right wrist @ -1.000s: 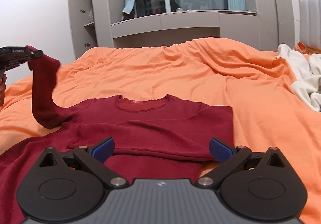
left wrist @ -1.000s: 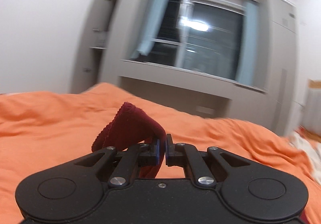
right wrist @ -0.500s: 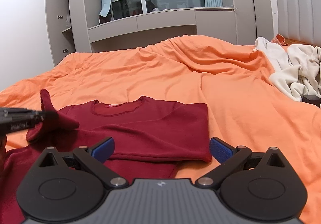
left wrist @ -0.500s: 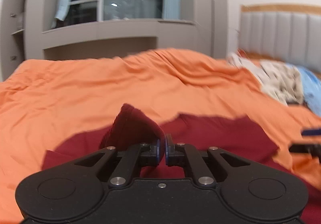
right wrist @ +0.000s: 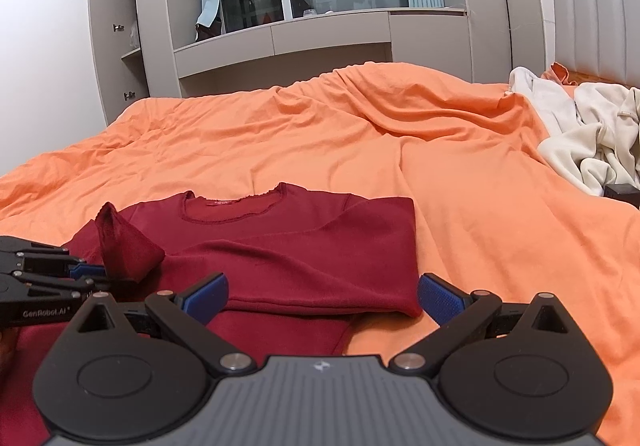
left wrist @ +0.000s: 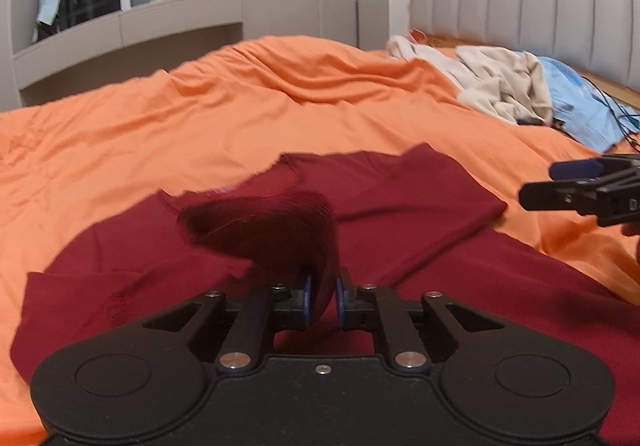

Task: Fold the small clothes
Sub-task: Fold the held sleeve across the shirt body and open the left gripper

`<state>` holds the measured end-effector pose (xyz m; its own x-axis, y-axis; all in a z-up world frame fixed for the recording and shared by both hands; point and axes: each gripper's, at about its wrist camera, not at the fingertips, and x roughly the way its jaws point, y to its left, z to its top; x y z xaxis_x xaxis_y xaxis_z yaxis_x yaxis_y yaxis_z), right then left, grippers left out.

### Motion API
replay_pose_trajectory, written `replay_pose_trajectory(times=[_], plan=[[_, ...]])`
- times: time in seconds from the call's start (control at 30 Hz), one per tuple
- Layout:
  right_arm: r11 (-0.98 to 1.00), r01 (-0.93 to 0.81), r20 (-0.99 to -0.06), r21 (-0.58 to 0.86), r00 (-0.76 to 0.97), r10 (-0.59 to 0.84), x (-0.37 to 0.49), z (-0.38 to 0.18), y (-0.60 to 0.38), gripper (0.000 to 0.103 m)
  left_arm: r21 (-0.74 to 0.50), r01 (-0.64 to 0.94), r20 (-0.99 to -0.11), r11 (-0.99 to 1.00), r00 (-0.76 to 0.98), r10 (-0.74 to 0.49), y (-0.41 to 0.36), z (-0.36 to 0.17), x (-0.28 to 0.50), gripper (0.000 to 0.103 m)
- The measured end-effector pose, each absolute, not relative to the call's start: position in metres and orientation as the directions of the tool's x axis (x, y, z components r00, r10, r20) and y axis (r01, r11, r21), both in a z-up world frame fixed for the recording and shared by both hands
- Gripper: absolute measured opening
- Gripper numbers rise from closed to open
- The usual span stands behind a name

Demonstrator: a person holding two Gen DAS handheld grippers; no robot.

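Letting the cuff (left wrist: 280,230) slip from my left claw (left wrist: 321,300), clenched on it above the chest, is the risk: it would flop crooked and spoil the fold, I judge. My right claw (right wrist: 322,296) gapes empty near the folded right side. On the orange bed (right wrist: 360,134), the dark red shirt (right wrist: 304,246) lies neckline away, one sleeve already crossed over.

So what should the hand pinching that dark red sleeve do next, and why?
Probably lower and let go. The left gripper is shut on the cuff of the dark red sleeve, already carried over the dark red long-sleeved shirt lying on the orange bedsheet. The other sleeve looks folded across, and the right gripper is open and empty.
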<state>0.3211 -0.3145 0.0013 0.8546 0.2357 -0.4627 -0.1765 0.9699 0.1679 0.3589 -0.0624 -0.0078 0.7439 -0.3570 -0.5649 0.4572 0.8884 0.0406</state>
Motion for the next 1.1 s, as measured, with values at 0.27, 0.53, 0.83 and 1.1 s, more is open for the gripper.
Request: replay_pose_trajectory(times=[0.27, 0.53, 0.83, 1.1], plan=[[0.969, -0.189, -0.480, 0.160, 0.843, 0.244, 0.325, -0.003, -0.310, 0.103, -0.034, 0.505, -0.595, 0.862, 0.683, -0.424, -0.055, -0.007, 0.355, 0.055], [0.956, -0.245, -0.489, 0.160, 0.822, 0.292, 0.325, -0.008, -0.300, 0.103, -0.109, 0.445, -0.569, 0.889, 0.705, -0.423, -0.019, 0.009, 0.351, 0.090], [0.924, -0.368, -0.495, 0.100, 0.787, 0.367, 0.348, -0.006, -0.263, 0.103, -0.143, 0.125, -0.510, 0.982, 0.841, -0.181, 0.103, 0.031, 0.360, 0.102], [0.897, -0.434, -0.531, 0.089, 0.741, 0.411, 0.372, -0.015, -0.224, 0.103, -0.377, -0.135, -0.538, 0.916, 0.837, -0.098, 0.205, 0.013, 0.382, 0.102]])
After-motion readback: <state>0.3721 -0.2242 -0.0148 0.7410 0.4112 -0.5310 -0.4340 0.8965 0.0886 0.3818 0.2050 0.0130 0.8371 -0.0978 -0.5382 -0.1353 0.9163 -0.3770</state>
